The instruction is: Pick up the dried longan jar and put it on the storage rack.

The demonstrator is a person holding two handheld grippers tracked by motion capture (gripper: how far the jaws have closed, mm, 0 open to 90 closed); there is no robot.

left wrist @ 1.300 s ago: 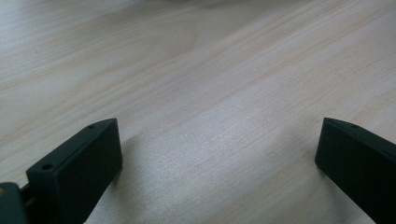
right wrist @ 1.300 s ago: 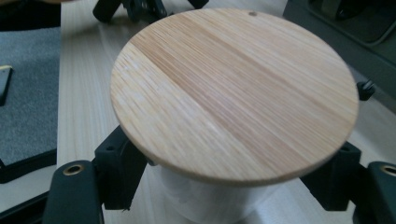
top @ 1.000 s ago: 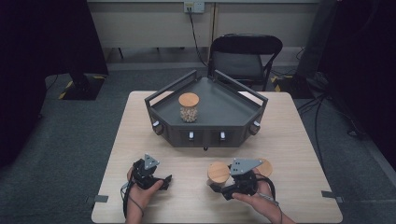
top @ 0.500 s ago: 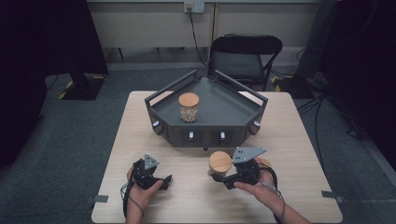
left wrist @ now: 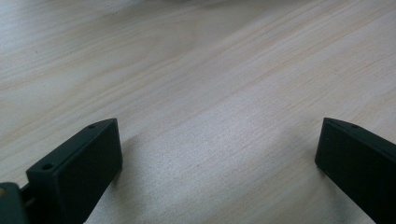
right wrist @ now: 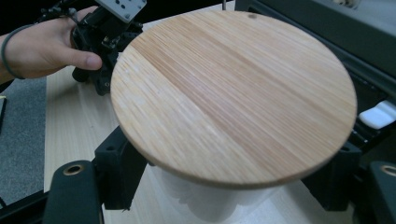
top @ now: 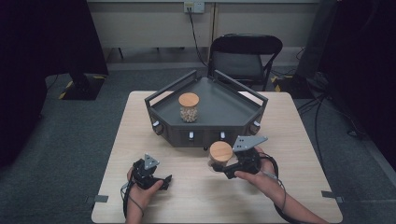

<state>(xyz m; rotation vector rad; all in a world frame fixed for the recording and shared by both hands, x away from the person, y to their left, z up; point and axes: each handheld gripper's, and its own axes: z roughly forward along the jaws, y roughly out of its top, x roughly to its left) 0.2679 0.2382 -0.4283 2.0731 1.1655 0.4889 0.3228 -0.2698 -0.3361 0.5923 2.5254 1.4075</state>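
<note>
Wooden table (top: 299,186), jar (top: 220,155) in right gripper (top: 223,169)

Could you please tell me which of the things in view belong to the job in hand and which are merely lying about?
In the job:
- jar with wooden lid, clamped in right gripper
- grey tray
- second jar in it

Lying about:
- left gripper, open
- chair

I work at a pale wooden table (top: 299,140) on grey carpet (top: 70,135). Beyond its far edge stands a black folding chair (top: 245,56). The far wall (top: 149,21) is beige, with a socket (top: 194,6) and a hanging cable. Dark curtains (top: 46,37) close off left and right.
</note>
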